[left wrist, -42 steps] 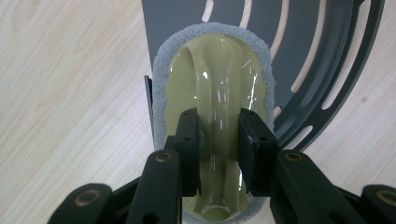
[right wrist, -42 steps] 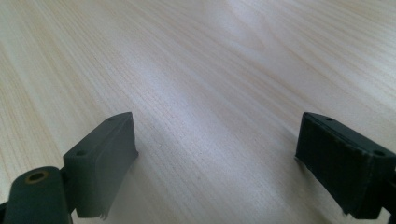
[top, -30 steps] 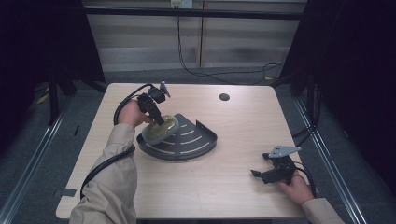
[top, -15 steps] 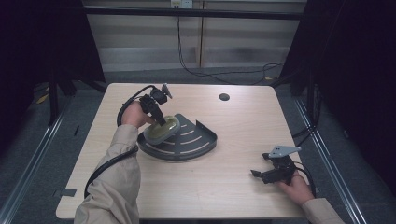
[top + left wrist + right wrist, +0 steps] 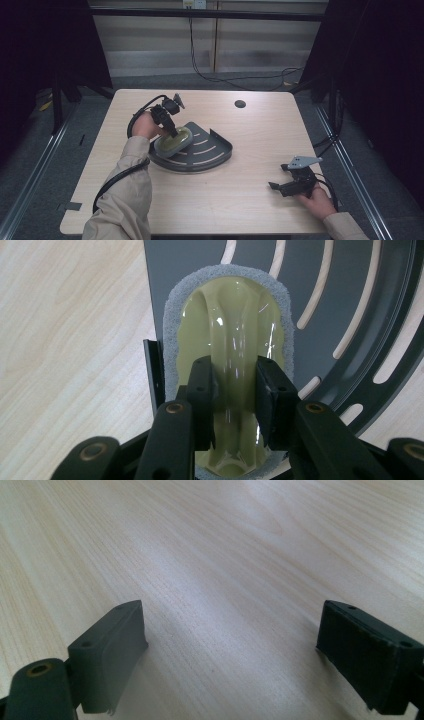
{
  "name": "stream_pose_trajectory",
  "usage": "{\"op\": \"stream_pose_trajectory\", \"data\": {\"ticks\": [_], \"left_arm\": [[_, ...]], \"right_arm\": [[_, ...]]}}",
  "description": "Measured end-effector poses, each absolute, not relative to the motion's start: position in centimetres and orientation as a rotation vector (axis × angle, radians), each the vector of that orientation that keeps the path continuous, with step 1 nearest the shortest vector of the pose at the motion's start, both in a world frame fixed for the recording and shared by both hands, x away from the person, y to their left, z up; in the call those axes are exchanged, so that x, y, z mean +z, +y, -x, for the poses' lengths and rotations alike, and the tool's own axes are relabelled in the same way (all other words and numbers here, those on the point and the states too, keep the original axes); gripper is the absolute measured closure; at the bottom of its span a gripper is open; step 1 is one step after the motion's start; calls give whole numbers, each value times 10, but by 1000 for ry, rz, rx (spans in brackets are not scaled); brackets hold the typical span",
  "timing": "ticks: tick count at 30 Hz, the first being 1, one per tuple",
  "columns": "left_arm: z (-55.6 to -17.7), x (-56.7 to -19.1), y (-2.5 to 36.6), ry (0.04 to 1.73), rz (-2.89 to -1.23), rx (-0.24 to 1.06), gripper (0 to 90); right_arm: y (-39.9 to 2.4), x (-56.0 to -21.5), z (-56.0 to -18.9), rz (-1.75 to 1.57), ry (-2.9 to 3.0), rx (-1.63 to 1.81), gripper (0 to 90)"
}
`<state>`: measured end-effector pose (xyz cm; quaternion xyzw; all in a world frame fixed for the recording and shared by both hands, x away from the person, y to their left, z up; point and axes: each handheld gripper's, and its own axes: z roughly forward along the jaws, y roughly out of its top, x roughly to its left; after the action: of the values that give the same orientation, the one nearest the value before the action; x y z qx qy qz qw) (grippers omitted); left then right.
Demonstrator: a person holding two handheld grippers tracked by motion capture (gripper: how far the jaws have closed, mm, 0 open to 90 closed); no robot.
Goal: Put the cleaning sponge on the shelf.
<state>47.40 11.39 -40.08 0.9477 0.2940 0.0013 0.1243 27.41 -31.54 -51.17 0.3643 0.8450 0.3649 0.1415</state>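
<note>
An oval yellow-green scrubber point(image 5: 230, 330) with a grey foam rim and a raised glossy handle lies on a dark grey quarter-round rack point(image 5: 210, 150) with curved slots. My left gripper point(image 5: 234, 395) is shut on the scrubber's handle, its pads pressing both sides. In the high view the left gripper point(image 5: 167, 122) points down at the scrubber point(image 5: 172, 142) at the rack's left edge. My right gripper point(image 5: 232, 645) is open, with nothing between its jaws, low over bare wood. It rests at the table's front right as the right gripper point(image 5: 292, 185) in the high view.
The light wooden table point(image 5: 250, 200) has a round dark cable hole point(image 5: 240, 104) at the back. Cables hang from the wall behind. Dark metal frames stand to both sides of the table.
The left hand with the scrubber has shifted slightly on the rack. The right gripper has not moved.
</note>
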Motion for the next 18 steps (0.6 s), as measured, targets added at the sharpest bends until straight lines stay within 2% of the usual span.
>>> {"op": "stream_pose_trajectory", "data": {"ticks": [18], "left_arm": [[-470,-412,123,905,-2760,-9,713]], "right_arm": [[-315,-512,-274,-1052,2440,1054,116]]}}
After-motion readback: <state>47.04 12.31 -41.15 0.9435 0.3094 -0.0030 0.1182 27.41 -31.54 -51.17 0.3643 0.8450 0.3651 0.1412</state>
